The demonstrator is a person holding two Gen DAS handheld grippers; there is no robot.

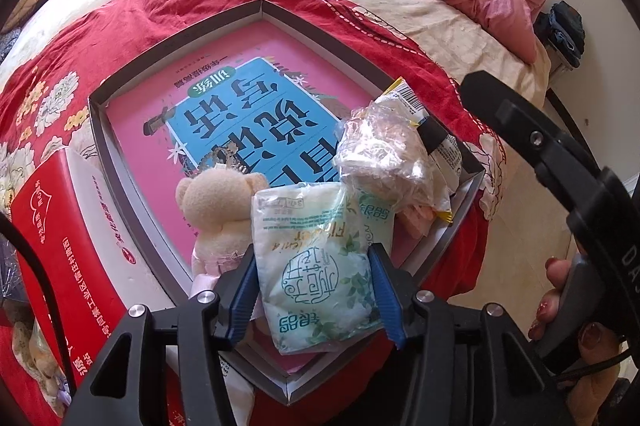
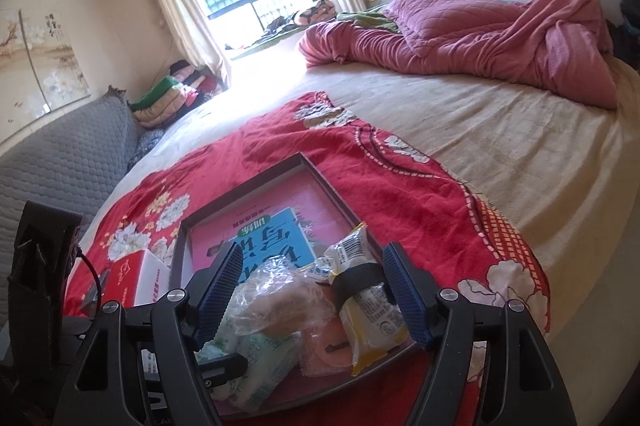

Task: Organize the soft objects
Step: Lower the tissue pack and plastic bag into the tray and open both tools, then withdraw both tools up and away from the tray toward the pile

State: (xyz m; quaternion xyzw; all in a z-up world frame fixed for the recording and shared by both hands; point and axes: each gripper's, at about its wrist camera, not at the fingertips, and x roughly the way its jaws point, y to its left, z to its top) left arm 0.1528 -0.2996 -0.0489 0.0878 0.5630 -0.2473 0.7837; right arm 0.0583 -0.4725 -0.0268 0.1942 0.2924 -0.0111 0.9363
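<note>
The left gripper (image 1: pixel 312 290) is clamped on a green tissue pack (image 1: pixel 316 266) over the shallow grey box (image 1: pixel 176 42), beside a plush bear (image 1: pixel 218 210). The right gripper (image 2: pixel 316 290) stands wide apart, pressing nothing, above a crinkled plastic bag (image 2: pixel 276 290) and a yellow snack packet (image 2: pixel 372 322) in the box.

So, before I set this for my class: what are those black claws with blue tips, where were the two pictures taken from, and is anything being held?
Each is a hand-held gripper carried by a person, with a camera looking along its fingers. The left hand-held gripper clamps a green-white soft packet over a shallow tray on a red cloth on a bed. The right hand-held gripper is open, holding nothing, above a crinkled clear bag and yellow packet. A small teddy bear also lies in the tray.
</note>
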